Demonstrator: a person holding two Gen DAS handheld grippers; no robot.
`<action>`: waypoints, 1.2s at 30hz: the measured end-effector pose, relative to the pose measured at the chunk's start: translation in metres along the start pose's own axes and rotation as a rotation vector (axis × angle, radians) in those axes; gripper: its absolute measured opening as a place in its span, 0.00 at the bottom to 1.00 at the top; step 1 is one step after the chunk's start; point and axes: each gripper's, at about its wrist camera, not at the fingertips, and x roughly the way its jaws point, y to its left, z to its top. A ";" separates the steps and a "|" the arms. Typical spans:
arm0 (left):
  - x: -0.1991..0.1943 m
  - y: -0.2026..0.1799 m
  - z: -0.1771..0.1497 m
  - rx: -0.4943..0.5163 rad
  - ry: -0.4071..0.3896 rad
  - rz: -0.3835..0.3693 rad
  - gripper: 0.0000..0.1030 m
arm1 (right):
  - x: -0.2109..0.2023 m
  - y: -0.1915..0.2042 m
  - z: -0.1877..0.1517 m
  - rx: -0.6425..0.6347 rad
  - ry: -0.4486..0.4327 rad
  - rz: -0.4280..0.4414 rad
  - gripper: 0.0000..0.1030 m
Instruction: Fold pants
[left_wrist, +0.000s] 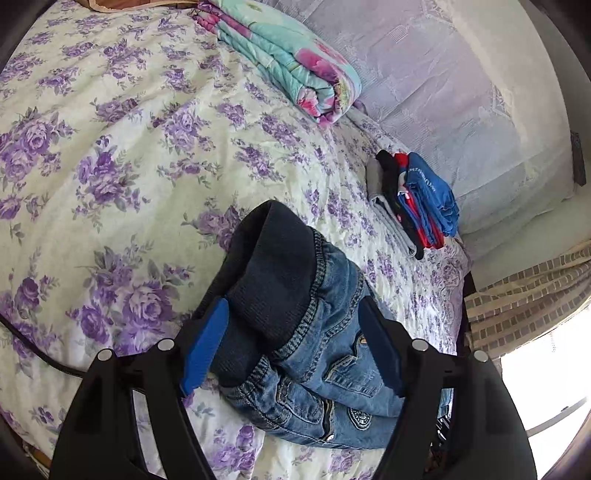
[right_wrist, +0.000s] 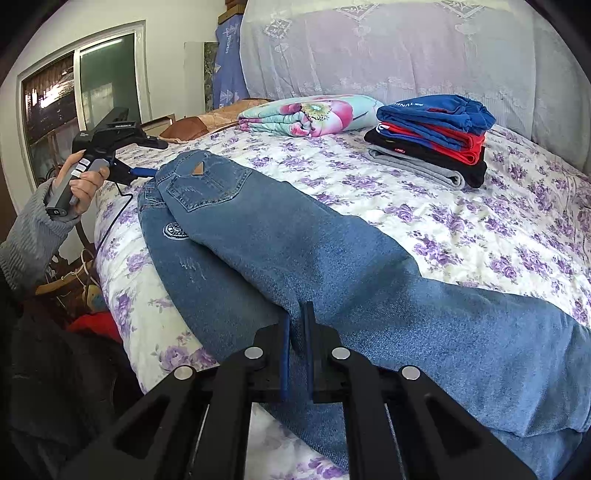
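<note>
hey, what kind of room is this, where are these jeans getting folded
Most likely a home bedroom: the jeans lie on a bed with a purple-flowered bedspread, beside a folded quilt and a stack of folded clothes.

A bed fills the room, spread with a purple-flowered quilt (right_wrist: 424, 192). White lace (right_wrist: 388, 48) drapes the headboard. Left of it a window (right_wrist: 79, 85) sits in a white wall (right_wrist: 162, 22), bright daylight coming in.

Bare bedspread (right_wrist: 424, 206) lies open between the jeans (right_wrist: 295, 236) and the stacked clothes (right_wrist: 432, 136).
</note>
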 end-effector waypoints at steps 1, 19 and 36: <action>0.002 0.000 -0.001 -0.005 0.007 0.009 0.64 | 0.000 0.000 -0.001 0.005 -0.001 0.002 0.07; -0.030 -0.012 -0.015 -0.019 -0.042 -0.059 0.18 | -0.037 0.010 0.012 -0.038 -0.037 -0.031 0.08; -0.046 -0.045 -0.061 0.262 -0.110 0.125 0.18 | -0.001 0.013 -0.041 0.084 0.041 0.021 0.10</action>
